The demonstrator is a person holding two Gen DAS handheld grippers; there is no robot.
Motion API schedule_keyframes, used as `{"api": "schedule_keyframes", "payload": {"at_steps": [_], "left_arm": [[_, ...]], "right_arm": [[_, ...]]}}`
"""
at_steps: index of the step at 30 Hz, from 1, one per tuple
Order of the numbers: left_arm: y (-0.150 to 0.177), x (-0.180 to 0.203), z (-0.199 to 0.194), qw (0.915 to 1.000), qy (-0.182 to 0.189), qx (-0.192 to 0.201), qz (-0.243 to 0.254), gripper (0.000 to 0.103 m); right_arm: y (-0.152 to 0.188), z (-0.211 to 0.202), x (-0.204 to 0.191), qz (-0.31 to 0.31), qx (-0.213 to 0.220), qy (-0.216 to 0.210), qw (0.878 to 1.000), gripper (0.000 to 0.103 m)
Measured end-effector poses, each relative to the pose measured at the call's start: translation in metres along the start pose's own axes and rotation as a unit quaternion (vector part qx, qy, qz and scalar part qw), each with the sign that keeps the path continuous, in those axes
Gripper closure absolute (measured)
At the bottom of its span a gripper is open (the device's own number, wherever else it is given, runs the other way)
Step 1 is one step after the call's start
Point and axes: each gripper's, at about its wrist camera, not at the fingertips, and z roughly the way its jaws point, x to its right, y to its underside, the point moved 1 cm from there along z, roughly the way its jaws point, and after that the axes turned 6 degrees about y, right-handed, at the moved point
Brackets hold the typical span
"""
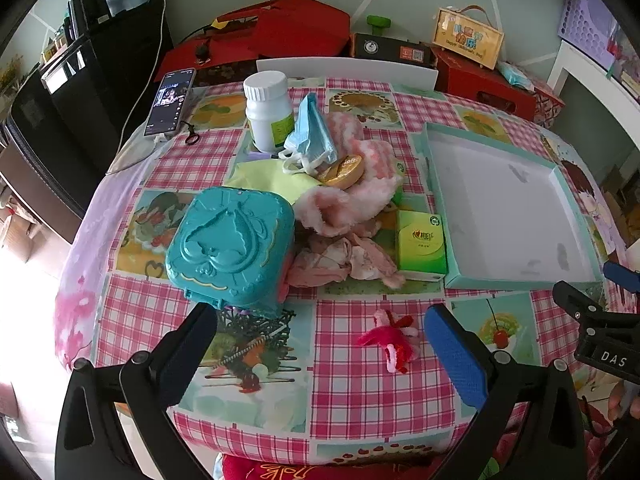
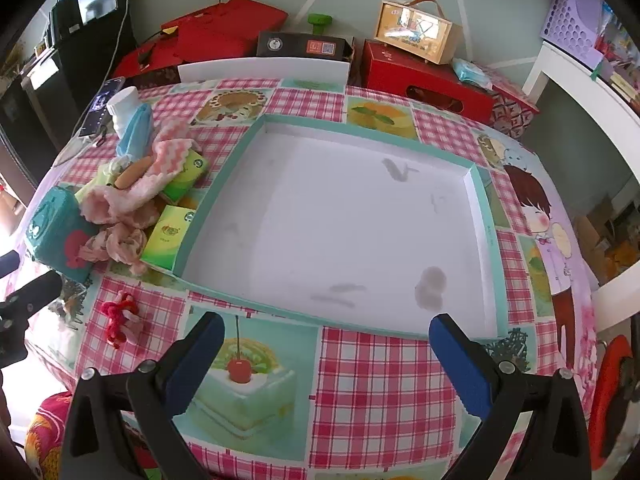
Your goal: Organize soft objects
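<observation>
Teal-rimmed shallow box (image 2: pixel 486 220) with a white floor fills the centre of the right wrist view; nothing lies in it, only grey smudges on the floor. In the left wrist view the same box sits at right of frame. Teal plastic case (image 1: pixel 230 246), lid closed, stands left of centre; contents hidden.

Soft things lie heaped between case and box: a pink-and-white fluffy cloth (image 1: pixel 360 188), a crumpled pale pink fabric (image 1: pixel 344 260) below it, a blue face mask (image 1: pixel 316 132) leaning on a white bottle (image 1: pixel 268 110), and a yellow-green cloth (image 1: pixel 268 178) flat under the heap. A gold round tin (image 1: pixel 342 168) rests on the fluffy cloth. A green tissue pack (image 1: pixel 420 242) touches the box's left wall. A small red-and-pink yarn toy (image 1: pixel 390 340) lies alone on the cloth, apart from the heap.

Left gripper (image 1: pixel 320 344): fingers spread wide, nothing between the pads; the yarn toy sits between the fingertips in frame, nearer the right one. The heap is above it in frame. Right gripper (image 2: pixel 326 350): spread wide, holding nothing, over the box's near rim; the heap is at upper left, well apart.

Surface: table (image 2: pixel 380 380) under a pink gingham oilcloth with cake pictures. A phone (image 1: pixel 170 102) lies at upper left. Red boxes (image 1: pixel 280 32) stand along the grey-green wall behind.
</observation>
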Motion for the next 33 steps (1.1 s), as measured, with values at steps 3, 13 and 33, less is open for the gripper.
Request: {"api": "schedule_keyframes", "payload": {"at_steps": [3, 13, 33], "left_arm": [[-0.001, -0.002, -0.002, 1.0, 0.001, 0.006, -0.003, 0.0], [-0.001, -0.004, -0.011, 0.9991, 0.022, 0.034, -0.012, 0.0], [0.002, -0.007, -0.015, 0.9974, 0.045, 0.051, -0.024, 0.0]], "right_arm": [[0.0, -0.002, -0.001, -0.002, 0.002, 0.0, 1.0, 0.0], [0.0, -0.007, -0.002, -0.003, 0.006, 0.002, 1.0, 0.0], [0.0, -0.014, -0.003, 0.0, 0.02, 0.001, 1.0, 0.0]]}}
